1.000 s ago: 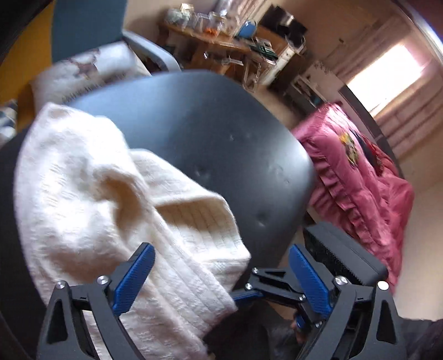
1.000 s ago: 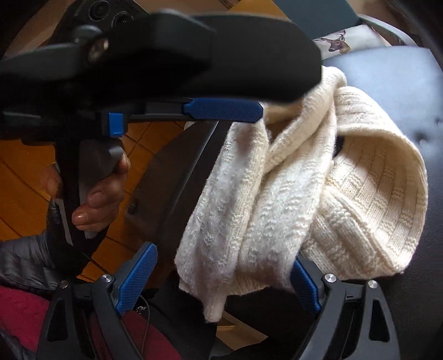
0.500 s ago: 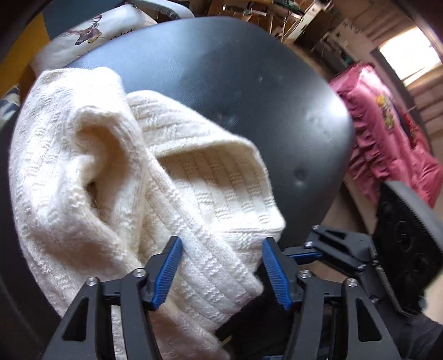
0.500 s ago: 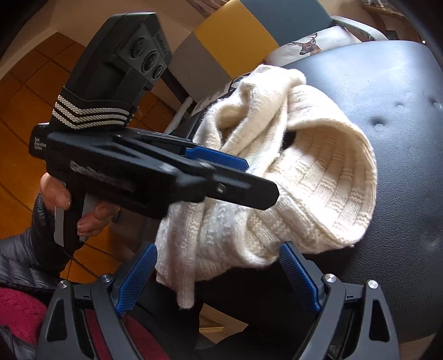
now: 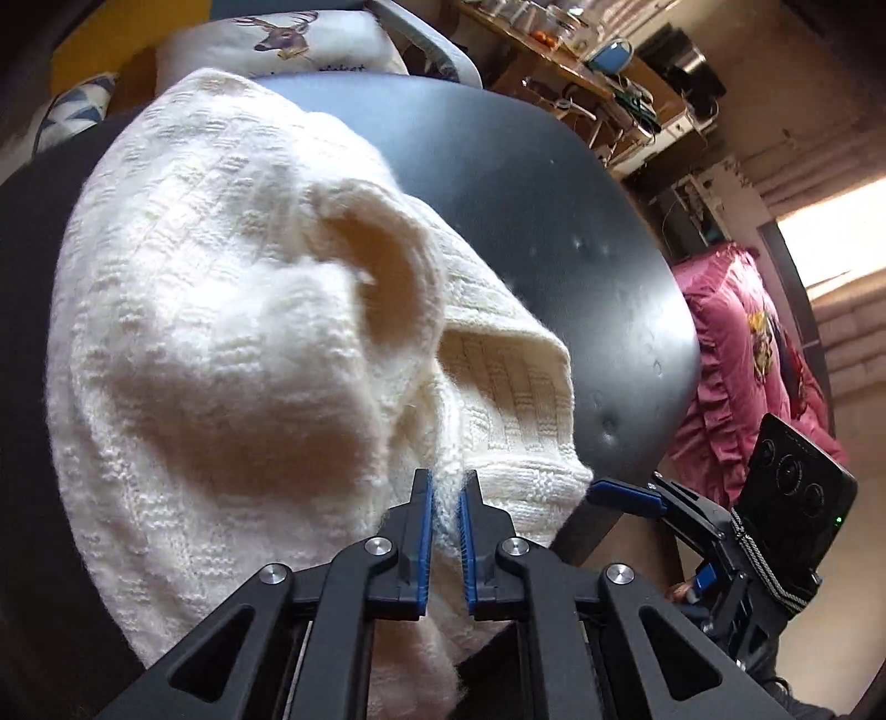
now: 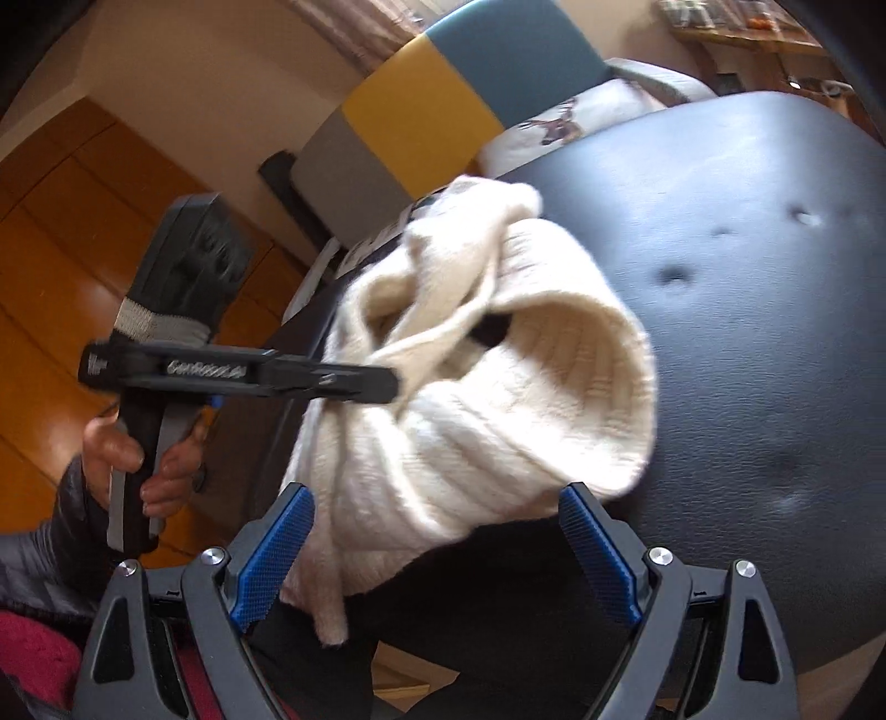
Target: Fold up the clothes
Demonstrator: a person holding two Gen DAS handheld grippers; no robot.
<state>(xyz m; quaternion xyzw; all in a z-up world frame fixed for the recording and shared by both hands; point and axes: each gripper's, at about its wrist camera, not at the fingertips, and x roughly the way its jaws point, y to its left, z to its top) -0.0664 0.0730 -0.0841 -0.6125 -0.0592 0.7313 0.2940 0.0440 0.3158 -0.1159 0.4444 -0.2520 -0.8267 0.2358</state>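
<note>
A cream knitted sweater (image 5: 232, 343) lies bunched on a black padded seat (image 5: 531, 199); it also shows in the right wrist view (image 6: 498, 399), with a fold hanging over the seat's near edge. My left gripper (image 5: 446, 493) is shut on a fold of the sweater near its front edge; from the right wrist view it (image 6: 387, 385) comes in from the left and pinches the knit. My right gripper (image 6: 437, 531) is open and empty, just in front of the sweater's lower edge, with the hanging fold between its fingers. It shows at the lower right of the left wrist view (image 5: 620, 490).
A chair with a yellow, grey and teal back (image 6: 421, 99) and a deer-print cushion (image 5: 299, 39) stand behind the seat. A pink bedcover (image 5: 758, 354) lies to the right. A cluttered wooden desk (image 5: 576, 61) is at the back. Wooden floor (image 6: 50, 310) is on the left.
My left gripper has closed from open onto a fold of the sweater. My right gripper has drawn back a little and stays open.
</note>
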